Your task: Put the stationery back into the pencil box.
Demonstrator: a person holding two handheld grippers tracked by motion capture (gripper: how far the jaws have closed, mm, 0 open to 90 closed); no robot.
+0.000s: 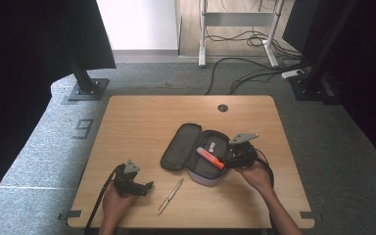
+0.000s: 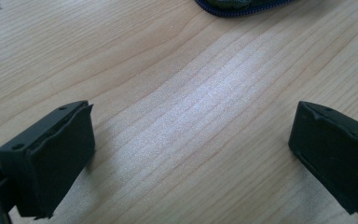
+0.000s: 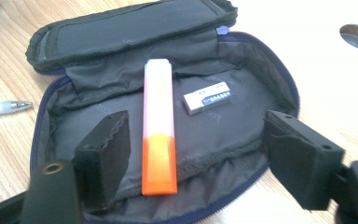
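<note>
light wooden counter, rectangular, with a round cable hole near the far edge. grey carpet all around; black stand bases at the far left and far right, loose cables on the floor beyond the far edge.

open dark fabric pencil case with a blue zipper lies right of centre, its lid flap folded out to the left. inside it, an orange and pale pink highlighter marker rests on the lining, its orange end toward the near rim of the case. a small white eraser with blue print lies just beside the marker, apart from it, deeper in the case.

right gripper sits at the near right rim of the case, jaws parted wide on either side of the marker's orange end. the pads do not touch the marker; nothing is held.

left gripper rests low over the counter near the front left, well apart from the case. its jaws stand wide with bare wood between them, holding nothing.

a slim silver-white pen lies on the counter between the two grippers, near the front edge, slanted, its tip toward the case.

open room: the far left part of the counter and the far strip up to the cable hole are bare. the case walls and folded lid hem in the marker at the sides.
</note>
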